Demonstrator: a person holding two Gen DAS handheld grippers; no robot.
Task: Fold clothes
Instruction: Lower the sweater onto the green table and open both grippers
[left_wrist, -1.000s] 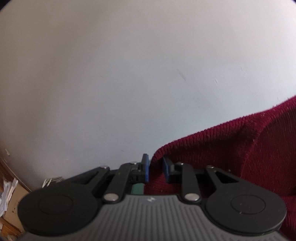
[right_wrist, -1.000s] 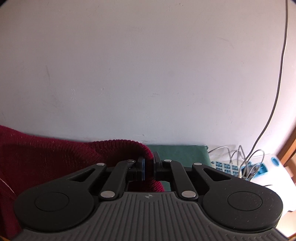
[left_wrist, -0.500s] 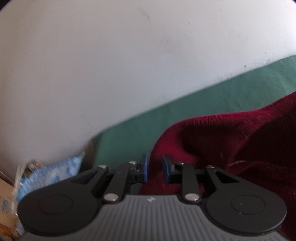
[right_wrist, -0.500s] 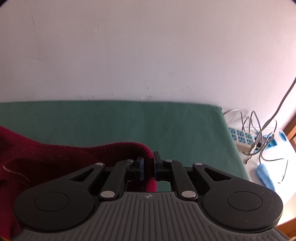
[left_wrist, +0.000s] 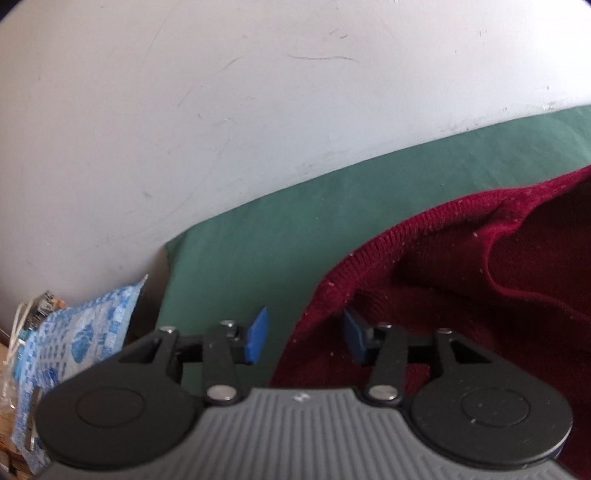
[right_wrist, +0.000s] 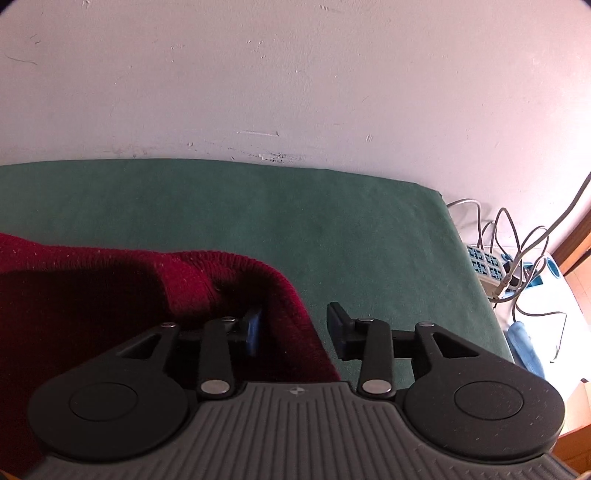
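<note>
A dark red knitted sweater (left_wrist: 461, 280) lies on a green cloth-covered surface (left_wrist: 258, 240). In the left wrist view its ribbed edge runs between the blue pads of my left gripper (left_wrist: 306, 332). The jaws are opening. The left pad stands clear of the knit and the right pad sits just under the edge. In the right wrist view the sweater (right_wrist: 110, 295) drapes over the left finger of my right gripper (right_wrist: 295, 328), whose jaws are also opening. Its right finger (right_wrist: 338, 325) stands free over the green surface (right_wrist: 332, 221).
A white wall rises right behind the green surface. A blue-printed plastic packet (left_wrist: 74, 332) lies off its left end. Past the right end sit a power strip (right_wrist: 487, 262) with tangled grey cables and a blue object (right_wrist: 524, 347).
Both grippers have sunk toward the green surface, which has come into view. Each was shut on the sweater's edge; now their jaws have parted and the knit lies loose between them.
</note>
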